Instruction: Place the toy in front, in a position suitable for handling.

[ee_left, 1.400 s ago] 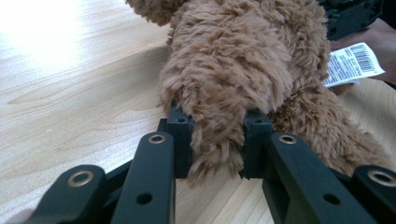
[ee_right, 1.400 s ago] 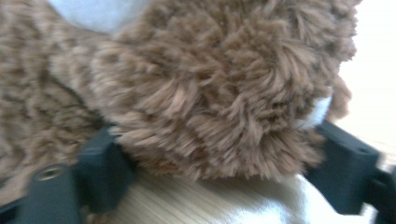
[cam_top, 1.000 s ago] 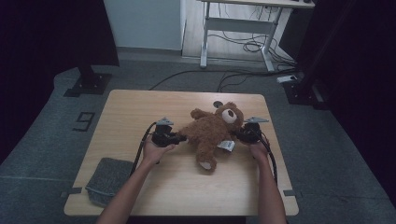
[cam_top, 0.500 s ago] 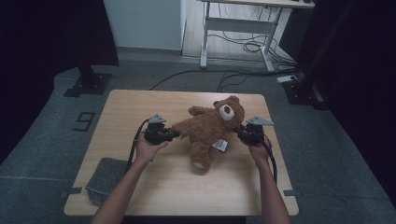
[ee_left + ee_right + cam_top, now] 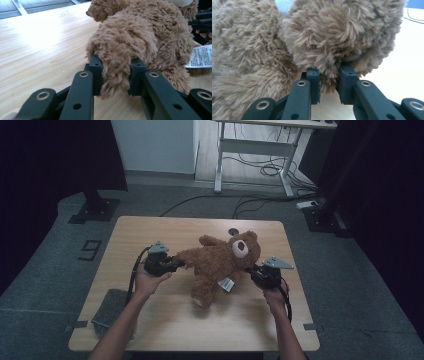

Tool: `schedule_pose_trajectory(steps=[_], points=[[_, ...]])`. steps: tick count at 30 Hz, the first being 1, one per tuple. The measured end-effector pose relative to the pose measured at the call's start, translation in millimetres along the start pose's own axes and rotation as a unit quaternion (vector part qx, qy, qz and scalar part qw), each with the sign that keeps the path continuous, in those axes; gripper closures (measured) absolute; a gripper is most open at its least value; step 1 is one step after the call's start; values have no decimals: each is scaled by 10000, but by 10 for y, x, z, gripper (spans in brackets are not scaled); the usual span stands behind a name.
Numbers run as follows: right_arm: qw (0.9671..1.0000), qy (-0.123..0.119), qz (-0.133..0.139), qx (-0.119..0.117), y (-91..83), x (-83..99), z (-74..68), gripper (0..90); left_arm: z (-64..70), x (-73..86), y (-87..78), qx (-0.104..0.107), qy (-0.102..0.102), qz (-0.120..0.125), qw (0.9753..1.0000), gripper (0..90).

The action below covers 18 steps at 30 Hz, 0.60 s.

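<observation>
The brown teddy bear (image 5: 220, 262) lies in the middle of the wooden surface (image 5: 150, 227), with the left gripper (image 5: 175, 264) clamped on one limb and the right gripper (image 5: 252, 270) clamped on another.

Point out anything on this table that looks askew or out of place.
The teddy bear lies slantwise across the table, stretched between the left gripper and the right gripper, each shut on a limb. Its white tag sticks out loose. A grey cloth hangs over the near left edge.
</observation>
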State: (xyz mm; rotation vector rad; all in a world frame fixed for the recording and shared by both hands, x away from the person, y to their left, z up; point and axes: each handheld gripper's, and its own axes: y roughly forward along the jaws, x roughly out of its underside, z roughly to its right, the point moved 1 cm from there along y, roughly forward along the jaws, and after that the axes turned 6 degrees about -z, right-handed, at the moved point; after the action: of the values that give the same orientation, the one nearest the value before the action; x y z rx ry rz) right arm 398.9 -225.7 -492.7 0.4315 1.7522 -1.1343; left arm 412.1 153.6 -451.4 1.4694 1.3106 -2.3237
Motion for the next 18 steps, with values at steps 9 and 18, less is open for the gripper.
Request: schedule_pose_trajectory(steps=[9,18], points=[[9997,102,66,-190,-106,99,-167,740,26,6,-176,-90,105,-16,9999,706],[9995,45,-43,-309,-163,209,-391,740,-36,52,-221,-190,97,-146,9997,707]])
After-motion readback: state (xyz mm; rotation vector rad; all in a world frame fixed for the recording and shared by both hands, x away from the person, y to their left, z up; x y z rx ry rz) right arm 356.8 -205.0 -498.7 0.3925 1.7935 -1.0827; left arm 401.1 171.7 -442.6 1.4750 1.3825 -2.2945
